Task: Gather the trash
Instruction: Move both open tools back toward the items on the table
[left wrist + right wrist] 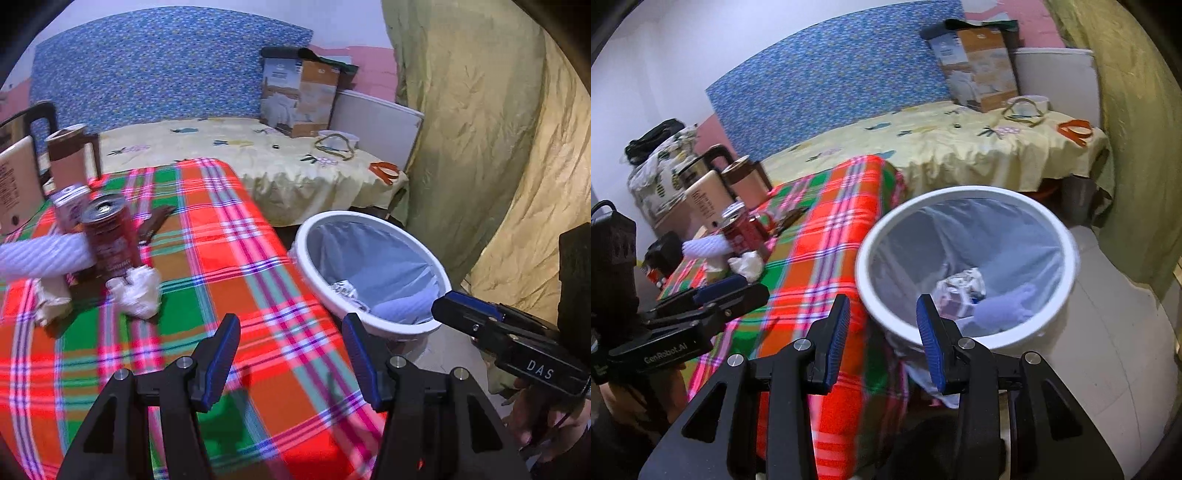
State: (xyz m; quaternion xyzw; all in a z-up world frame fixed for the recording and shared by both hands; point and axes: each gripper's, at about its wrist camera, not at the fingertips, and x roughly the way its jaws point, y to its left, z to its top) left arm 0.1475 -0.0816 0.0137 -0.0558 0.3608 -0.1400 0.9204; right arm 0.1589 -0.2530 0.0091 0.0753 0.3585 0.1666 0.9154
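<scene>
Both tools gape empty: left tool [290,360] over bare plaid tablecloth [229,266], right tool [882,328] at the bin [1067,291] rim.

white bin [964,343]: lined, beside table | crumpled tissue [138,293]: on tablecloth

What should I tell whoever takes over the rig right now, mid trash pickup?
Left gripper: open, empty, over the plaid table.
Right gripper: open, empty, by the near rim of the white bin.
Bin: on the floor beside the table, lined with a bag; some crumpled trash already inside.
Left on the table: crumpled white wad, red can, a second can behind it, a dark wrapper, and a white striped item beside the cans.
Next: probably the white wad, the nearest piece.
</scene>
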